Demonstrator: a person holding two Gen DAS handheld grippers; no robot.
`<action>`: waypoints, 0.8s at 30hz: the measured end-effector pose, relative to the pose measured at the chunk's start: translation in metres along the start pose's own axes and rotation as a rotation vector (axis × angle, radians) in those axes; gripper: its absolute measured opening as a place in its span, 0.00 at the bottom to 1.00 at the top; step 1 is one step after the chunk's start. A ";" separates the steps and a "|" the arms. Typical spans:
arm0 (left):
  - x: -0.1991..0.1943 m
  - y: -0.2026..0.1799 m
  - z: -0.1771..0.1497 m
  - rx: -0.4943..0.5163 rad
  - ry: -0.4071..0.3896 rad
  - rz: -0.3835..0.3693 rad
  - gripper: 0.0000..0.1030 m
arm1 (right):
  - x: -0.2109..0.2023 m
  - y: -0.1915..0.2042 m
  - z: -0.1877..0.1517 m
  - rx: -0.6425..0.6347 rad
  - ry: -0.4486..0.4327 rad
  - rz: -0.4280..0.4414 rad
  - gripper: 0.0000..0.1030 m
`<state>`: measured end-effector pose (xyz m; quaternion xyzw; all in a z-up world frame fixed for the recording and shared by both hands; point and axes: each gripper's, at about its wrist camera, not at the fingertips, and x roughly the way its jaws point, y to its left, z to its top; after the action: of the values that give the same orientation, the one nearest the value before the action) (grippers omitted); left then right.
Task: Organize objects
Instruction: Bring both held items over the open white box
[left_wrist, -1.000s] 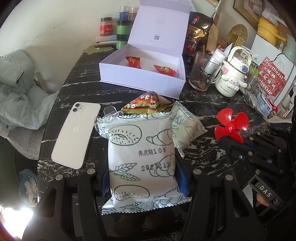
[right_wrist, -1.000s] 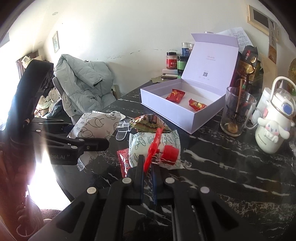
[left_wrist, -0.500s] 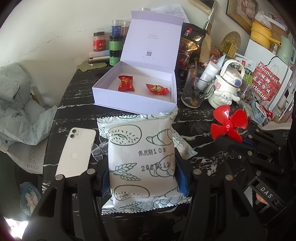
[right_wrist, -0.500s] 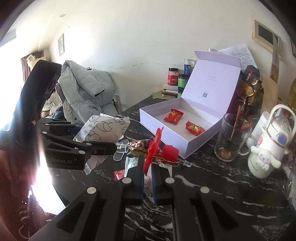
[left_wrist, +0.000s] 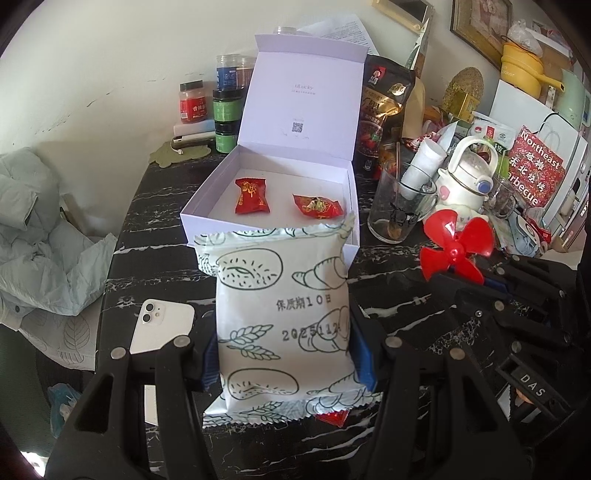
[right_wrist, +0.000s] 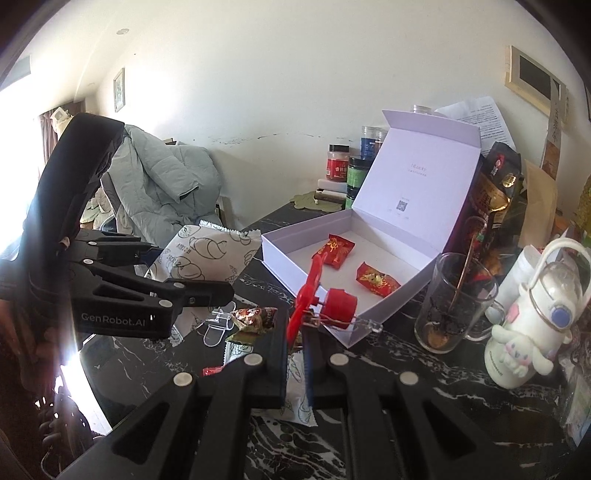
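Lifted and carried nearer the open white box (left_wrist: 266, 225) since a second ago, both hand-held grippers now up off the black marble tabletop (left_wrist: 155, 258). Left hand-held gripper (left_wrist: 284, 354) angled steeply down, jaws part open and clamped on the sides of a white bread packet (left_wrist: 282, 314), held upright just before the box's near wall. Right hand-held gripper (right_wrist: 295, 343) tilted less steeply, jaws pinched tight on a small red fan (right_wrist: 325, 299), near the box's corner. 2 red candies (left_wrist: 251, 195) inside the box. White phone (left_wrist: 162, 325) lying flat on the tabletop at left.
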<state>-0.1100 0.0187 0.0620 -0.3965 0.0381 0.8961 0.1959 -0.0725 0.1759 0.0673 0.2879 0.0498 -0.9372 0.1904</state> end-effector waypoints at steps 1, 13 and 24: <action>0.002 0.001 0.002 0.001 0.002 0.000 0.54 | 0.002 -0.001 0.001 0.000 0.000 0.000 0.06; 0.042 0.015 0.029 0.005 0.046 -0.001 0.54 | 0.048 -0.021 0.022 -0.013 0.037 0.021 0.06; 0.082 0.032 0.057 0.006 0.078 0.004 0.54 | 0.095 -0.045 0.041 -0.013 0.070 0.036 0.06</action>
<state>-0.2116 0.0279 0.0384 -0.4306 0.0492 0.8802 0.1934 -0.1831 0.1779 0.0474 0.3201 0.0573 -0.9226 0.2072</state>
